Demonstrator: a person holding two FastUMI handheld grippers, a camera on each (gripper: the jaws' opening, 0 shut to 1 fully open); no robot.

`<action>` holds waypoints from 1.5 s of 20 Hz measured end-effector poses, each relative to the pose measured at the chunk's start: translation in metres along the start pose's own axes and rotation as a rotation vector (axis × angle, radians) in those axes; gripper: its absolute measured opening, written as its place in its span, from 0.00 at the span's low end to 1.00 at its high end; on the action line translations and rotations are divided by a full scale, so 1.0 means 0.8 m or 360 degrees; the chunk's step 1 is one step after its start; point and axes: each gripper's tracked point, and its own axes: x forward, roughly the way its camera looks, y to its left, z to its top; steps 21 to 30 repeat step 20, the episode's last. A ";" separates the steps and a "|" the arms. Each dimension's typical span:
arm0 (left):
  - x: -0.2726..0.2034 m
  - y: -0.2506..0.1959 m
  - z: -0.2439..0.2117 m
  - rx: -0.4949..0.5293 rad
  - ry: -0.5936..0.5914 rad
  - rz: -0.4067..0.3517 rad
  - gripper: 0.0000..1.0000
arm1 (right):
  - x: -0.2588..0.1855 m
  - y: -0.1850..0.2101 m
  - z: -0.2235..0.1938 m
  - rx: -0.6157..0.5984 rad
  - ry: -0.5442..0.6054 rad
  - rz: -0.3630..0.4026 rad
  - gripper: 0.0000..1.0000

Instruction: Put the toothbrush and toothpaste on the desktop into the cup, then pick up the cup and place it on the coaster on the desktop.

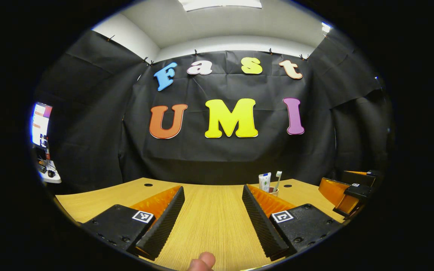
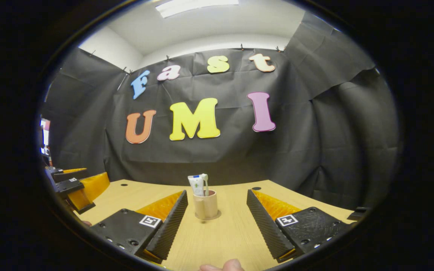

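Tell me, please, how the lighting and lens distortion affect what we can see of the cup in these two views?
Right gripper view: the cup is sharp and evenly lit, casting only a faint shadow on the desk; toothpaste and toothbrush stand clear in it. Left gripper view: fisheye bends the desk edge, the cup is small and partly hidden behind a finger; ceiling light glares.

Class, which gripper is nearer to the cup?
Right. The right gripper faces the cup squarely, open, just short. The left gripper sits farther off to its left.
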 end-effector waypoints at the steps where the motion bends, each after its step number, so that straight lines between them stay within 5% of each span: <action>1: -0.003 -0.005 -0.001 -0.0008 0.0013 -0.0010 0.98 | -0.001 -0.001 0.002 0.0006 -0.0005 0.0000 0.95; 30: -0.011 -0.001 -0.001 0.0019 0.0056 0.0045 0.98 | 0.000 0.002 0.005 -0.0001 -0.0008 0.0020 0.95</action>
